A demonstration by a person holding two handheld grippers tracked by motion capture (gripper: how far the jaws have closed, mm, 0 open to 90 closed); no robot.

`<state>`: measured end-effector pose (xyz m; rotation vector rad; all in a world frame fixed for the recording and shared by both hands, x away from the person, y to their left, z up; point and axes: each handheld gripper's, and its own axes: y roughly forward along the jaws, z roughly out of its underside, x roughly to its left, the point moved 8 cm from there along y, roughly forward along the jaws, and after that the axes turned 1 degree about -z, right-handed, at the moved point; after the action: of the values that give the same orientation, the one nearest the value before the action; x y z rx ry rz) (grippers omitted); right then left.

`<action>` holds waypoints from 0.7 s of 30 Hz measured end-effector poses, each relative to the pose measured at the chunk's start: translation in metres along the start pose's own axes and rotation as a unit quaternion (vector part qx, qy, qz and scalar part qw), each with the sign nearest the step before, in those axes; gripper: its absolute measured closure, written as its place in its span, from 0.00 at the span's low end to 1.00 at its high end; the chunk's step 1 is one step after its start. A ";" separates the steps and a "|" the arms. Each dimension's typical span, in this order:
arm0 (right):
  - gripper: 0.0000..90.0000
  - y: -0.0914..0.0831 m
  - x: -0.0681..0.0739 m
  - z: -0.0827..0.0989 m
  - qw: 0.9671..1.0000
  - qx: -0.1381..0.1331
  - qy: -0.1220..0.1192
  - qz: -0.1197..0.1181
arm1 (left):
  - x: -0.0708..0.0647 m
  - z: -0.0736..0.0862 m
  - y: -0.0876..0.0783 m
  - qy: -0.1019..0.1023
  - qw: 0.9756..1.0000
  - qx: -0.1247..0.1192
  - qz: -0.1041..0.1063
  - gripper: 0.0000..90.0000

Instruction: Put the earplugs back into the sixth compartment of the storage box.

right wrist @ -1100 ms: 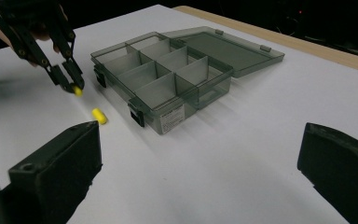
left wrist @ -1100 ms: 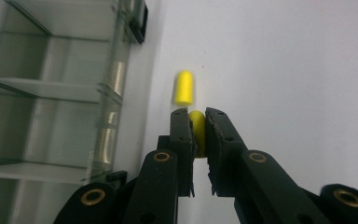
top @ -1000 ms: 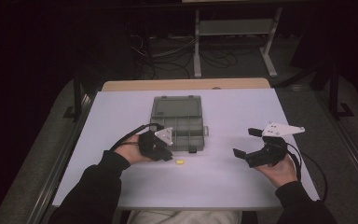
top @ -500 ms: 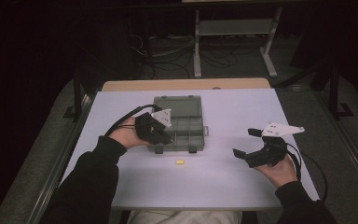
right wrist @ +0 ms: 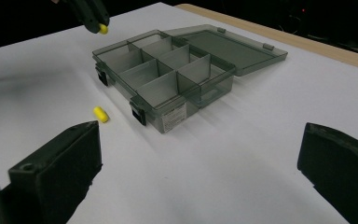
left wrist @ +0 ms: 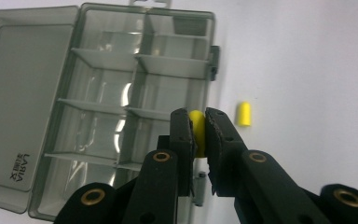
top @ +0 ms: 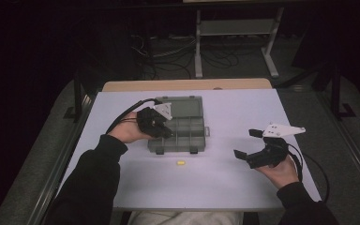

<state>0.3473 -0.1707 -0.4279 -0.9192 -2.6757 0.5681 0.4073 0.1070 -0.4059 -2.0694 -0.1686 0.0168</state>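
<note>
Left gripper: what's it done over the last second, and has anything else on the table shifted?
The left gripper has moved forward from near the table's front edge to above the open organizer box, shut on a yellow earplug. The right gripper stayed open in the same spot, the box stayed put, and the other yellow earplug still lies on the white table in front of the box.

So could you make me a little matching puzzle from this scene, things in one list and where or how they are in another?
Things:
1. left gripper
2. right gripper
3. loose yellow earplug
4. organiser box

States:
A. lid open, compartments bare
B. lying on the white table in front of the box
C. shut on a yellow earplug, over the box
D. jaws wide apart, holding nothing

Pairs: 1-C, 2-D, 3-B, 4-A
</note>
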 end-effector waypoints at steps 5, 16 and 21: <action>0.00 0.000 0.000 0.000 1.000 0.000 0.000 0.000 | 0.009 0.004 0.006 -0.010 1.000 0.000 -0.002 0.91; 0.00 0.000 0.000 0.000 1.000 0.000 0.001 0.000 | 0.015 0.016 0.026 -0.024 1.000 0.002 0.000 0.91; 0.00 0.000 0.000 0.000 1.000 0.000 0.001 -0.001 | 0.016 0.020 0.033 -0.028 1.000 0.004 0.001 0.91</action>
<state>0.3470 -0.1709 -0.4280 -0.9171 -2.6748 0.5682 0.4252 0.1107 -0.4431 -2.0614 -0.2002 0.0770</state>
